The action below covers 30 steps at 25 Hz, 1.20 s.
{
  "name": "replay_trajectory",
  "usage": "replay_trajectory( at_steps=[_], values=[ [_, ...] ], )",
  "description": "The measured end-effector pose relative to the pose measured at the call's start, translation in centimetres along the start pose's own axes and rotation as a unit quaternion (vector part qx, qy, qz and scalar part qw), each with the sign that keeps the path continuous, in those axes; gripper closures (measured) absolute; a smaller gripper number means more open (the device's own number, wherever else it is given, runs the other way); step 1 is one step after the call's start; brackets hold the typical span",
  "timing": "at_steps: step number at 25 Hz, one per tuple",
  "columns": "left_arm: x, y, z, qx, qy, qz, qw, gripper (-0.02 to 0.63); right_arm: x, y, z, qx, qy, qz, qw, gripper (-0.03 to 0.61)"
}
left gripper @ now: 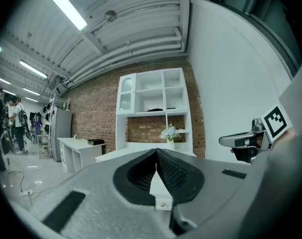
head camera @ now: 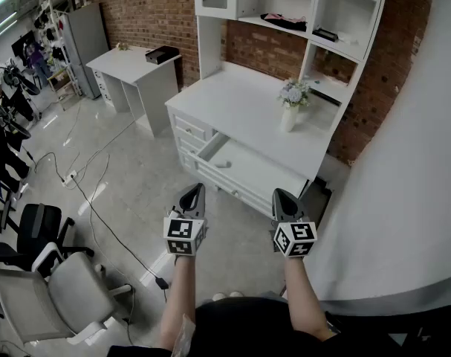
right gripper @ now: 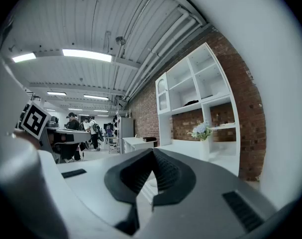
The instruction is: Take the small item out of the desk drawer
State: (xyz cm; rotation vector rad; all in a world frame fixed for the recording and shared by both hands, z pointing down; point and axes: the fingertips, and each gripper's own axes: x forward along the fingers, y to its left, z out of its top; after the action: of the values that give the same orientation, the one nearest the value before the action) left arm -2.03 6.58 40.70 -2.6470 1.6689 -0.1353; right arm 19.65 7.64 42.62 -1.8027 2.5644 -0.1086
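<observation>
The grey moulded left gripper (head camera: 196, 192) and right gripper (head camera: 279, 195) have ribbed black fingers (left gripper: 173, 173) clenched tip to tip, empty. A small pale rounded item (head camera: 222, 164) lies inside the smooth white desk's (head camera: 240, 103) open drawer (head camera: 262, 175).

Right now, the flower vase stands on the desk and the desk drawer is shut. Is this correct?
Not quite: the head view shows the drawer pulled open, with a small item lying inside. The flower vase does stand on the desk.
</observation>
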Motion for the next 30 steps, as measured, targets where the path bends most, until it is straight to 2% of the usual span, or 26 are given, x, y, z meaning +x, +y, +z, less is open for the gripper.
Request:
replay_trajectory(
  at_steps=[12,16,20,27,30],
  values=[
    [0.1,0.2,-0.5,-0.007,0.008,0.001,0.9999,0.604,0.1,-0.1,-0.1,0.012,0.000,-0.001,1.000,0.581],
    [-0.2,0.2,-1.2,-0.009,0.013,0.003,0.9999,0.604,0.0,-0.1,-1.1,0.030,0.012,-0.002,0.999,0.581],
    [-0.5,0.4,-1.9,-0.015,0.020,0.004,0.9997,0.604,0.1,0.4,-2.1,0.028,0.029,0.007,0.999,0.579],
    [-1.0,1.2,-3.4,-0.018,0.037,0.009,0.9991,0.604,0.4,1.4,-1.8,0.040,0.019,0.030,0.999,0.404],
    [-1.1,1.7,-3.6,-0.023,0.037,0.010,0.9990,0.604,0.4,1.6,-2.0,0.041,0.022,0.029,0.999,0.380]
  ],
)
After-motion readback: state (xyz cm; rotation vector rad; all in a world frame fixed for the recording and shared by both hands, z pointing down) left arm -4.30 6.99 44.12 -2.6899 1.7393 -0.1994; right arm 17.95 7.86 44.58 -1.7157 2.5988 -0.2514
